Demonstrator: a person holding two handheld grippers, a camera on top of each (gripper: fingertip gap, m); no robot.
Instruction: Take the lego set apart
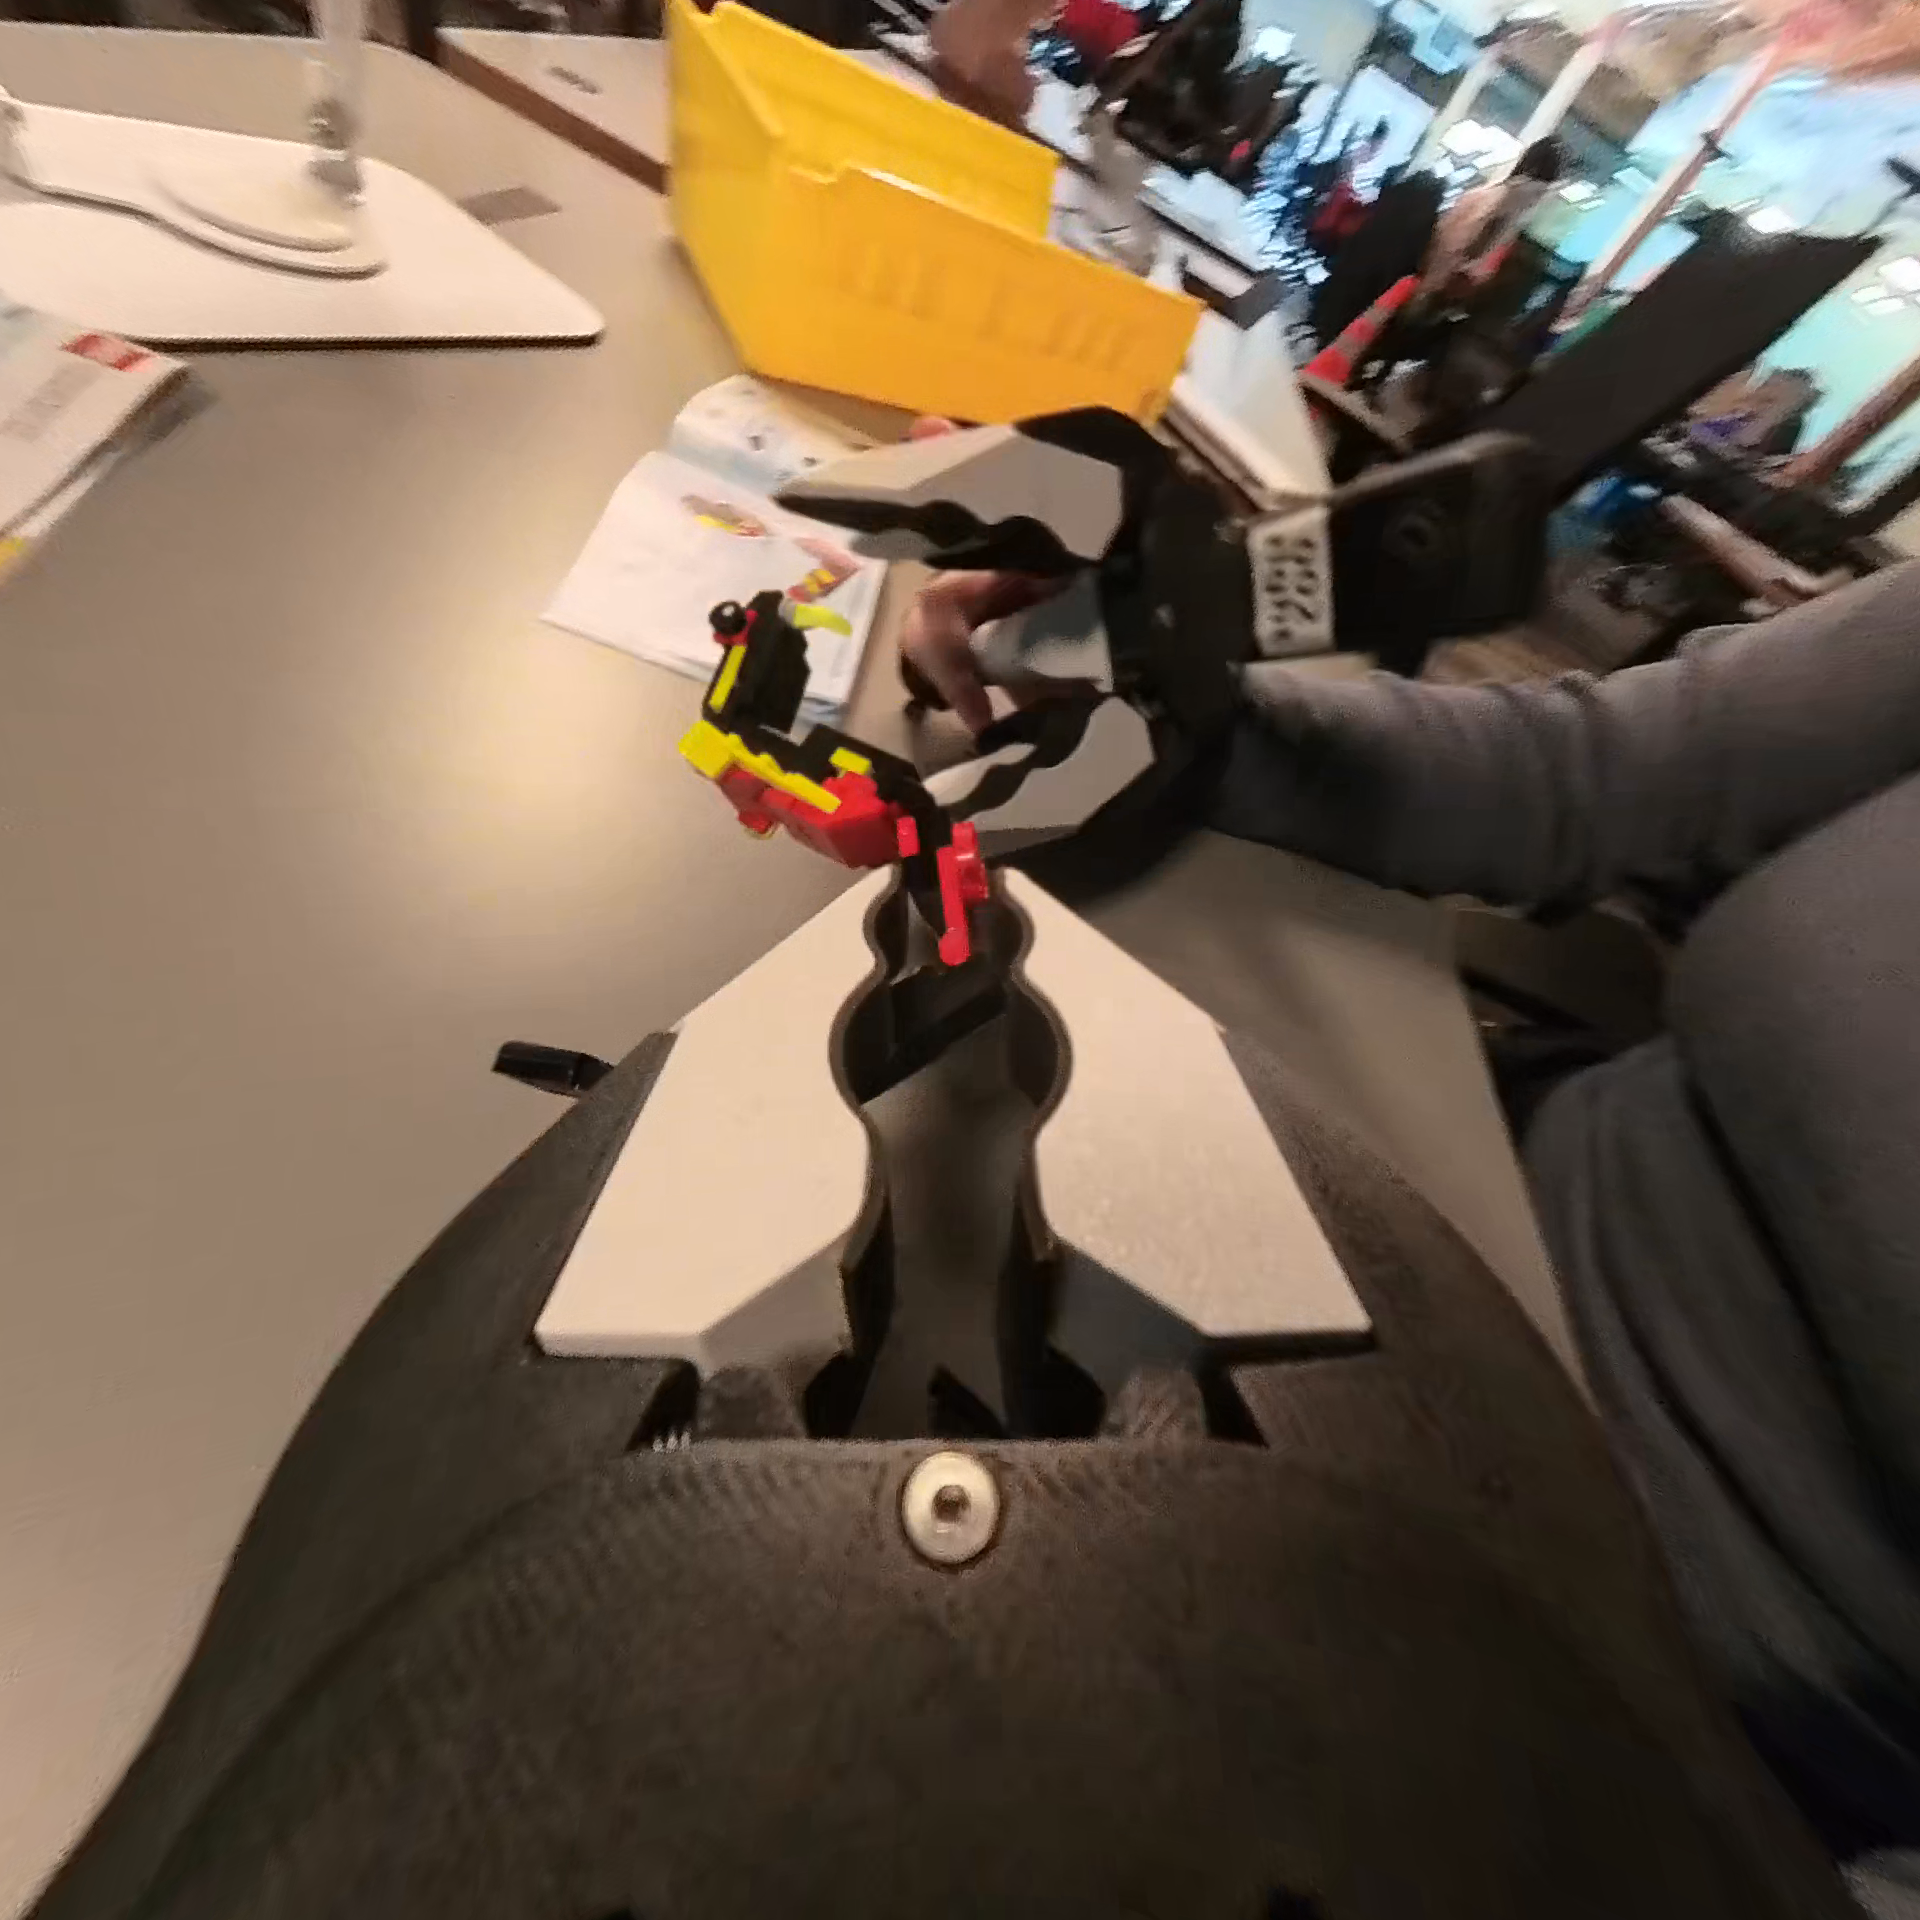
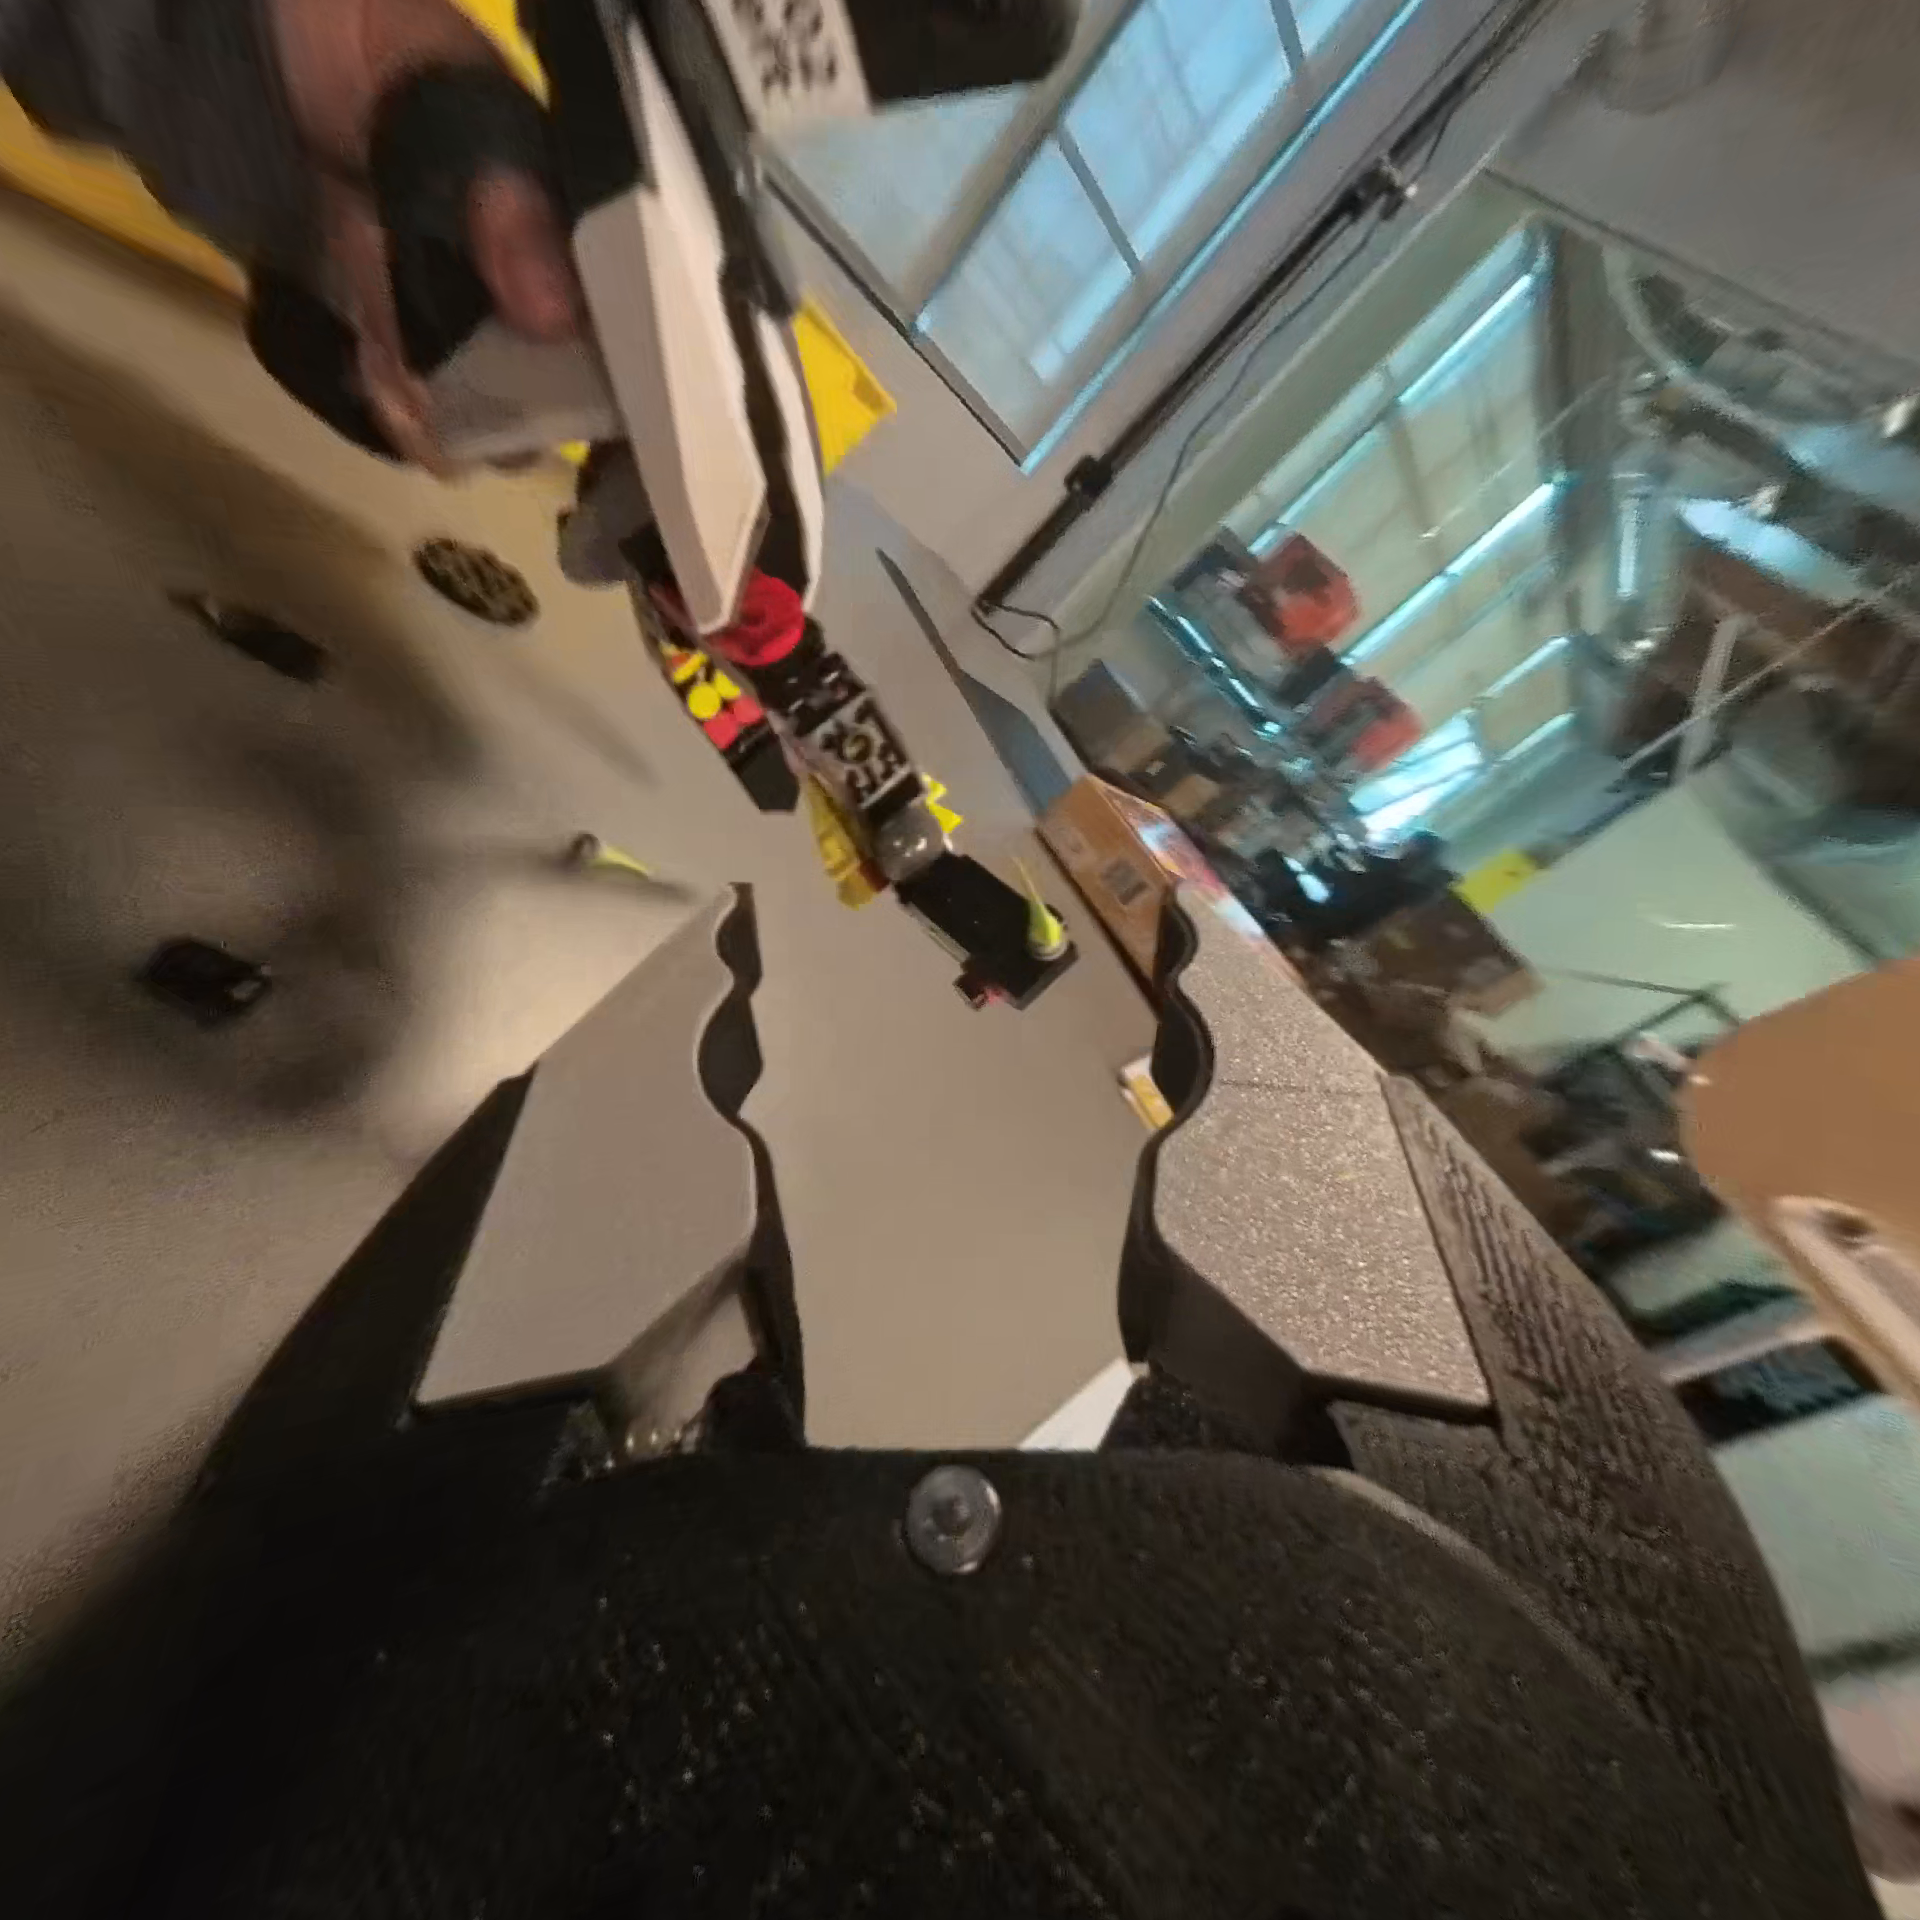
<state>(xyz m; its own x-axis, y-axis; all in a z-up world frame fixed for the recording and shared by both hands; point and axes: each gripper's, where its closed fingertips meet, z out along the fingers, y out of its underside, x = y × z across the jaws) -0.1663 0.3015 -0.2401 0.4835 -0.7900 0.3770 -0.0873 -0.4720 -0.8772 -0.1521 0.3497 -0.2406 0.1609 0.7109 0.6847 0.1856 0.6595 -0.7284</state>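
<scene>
The lego model (image 1: 800,748) is a small black, red and yellow bird-like figure. My left gripper (image 1: 945,904) is shut on its black and red tail end and holds it above the table. My right gripper (image 1: 883,644) hangs open just right of the model, held by a hand in a grey sleeve. In the right wrist view the right gripper (image 2: 956,914) is open and empty. There the model (image 2: 971,920) hangs just beyond its fingertips, gripped from above by the left gripper (image 2: 727,582).
A yellow bin (image 1: 914,270) stands at the back, with an open instruction booklet (image 1: 707,540) in front of it. A white stand base (image 1: 260,239) is far left. Loose pieces lie on the table: a black one (image 1: 545,1062), more black ones (image 2: 203,977) and a yellow-green one (image 2: 613,857). Some 6 centimeters of space lies between my two pairs of fingers.
</scene>
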